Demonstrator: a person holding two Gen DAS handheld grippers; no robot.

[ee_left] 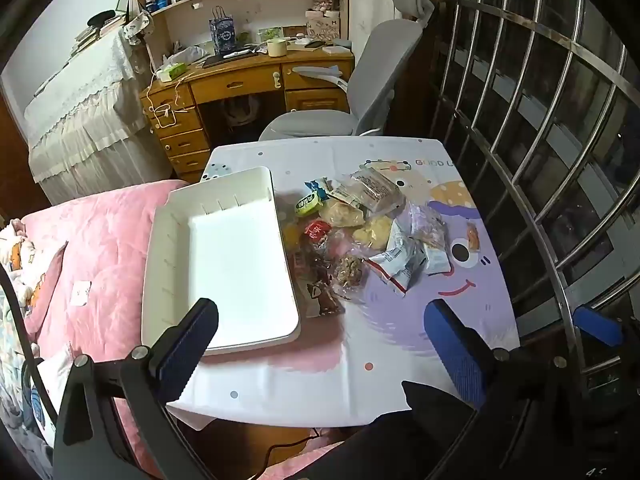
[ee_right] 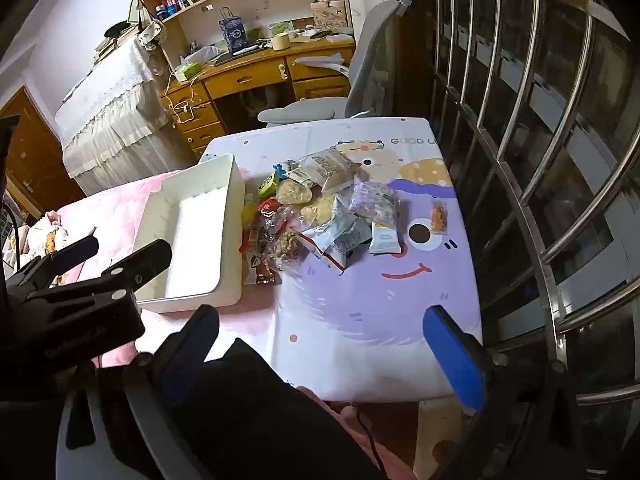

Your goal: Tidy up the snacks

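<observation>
A heap of wrapped snacks (ee_left: 360, 236) (ee_right: 320, 216) lies in the middle of a small table with a cartoon cloth (ee_left: 400, 344) (ee_right: 360, 320). To its left stands an empty white tray (ee_left: 232, 256) (ee_right: 196, 240), partly over the table's left edge. One small orange snack (ee_left: 473, 237) (ee_right: 438, 216) lies apart to the right of the heap. My left gripper (ee_left: 320, 316) (ee_right: 130, 246) hovers open near the tray's front corner, holding nothing. My right gripper (ee_right: 322, 320) hangs open and empty over the table's near part, short of the heap; one of its blue fingers (ee_left: 596, 326) shows at the right of the left wrist view.
A pink quilted bed (ee_left: 100, 240) (ee_right: 112, 208) borders the table on the left. Steel window bars (ee_left: 540, 160) (ee_right: 540, 160) run along the right side. Behind the table stand a grey office chair (ee_left: 376, 80) (ee_right: 360, 76) and a cluttered wooden desk (ee_left: 240, 80). A dark sleeve (ee_right: 260, 400) fills the bottom.
</observation>
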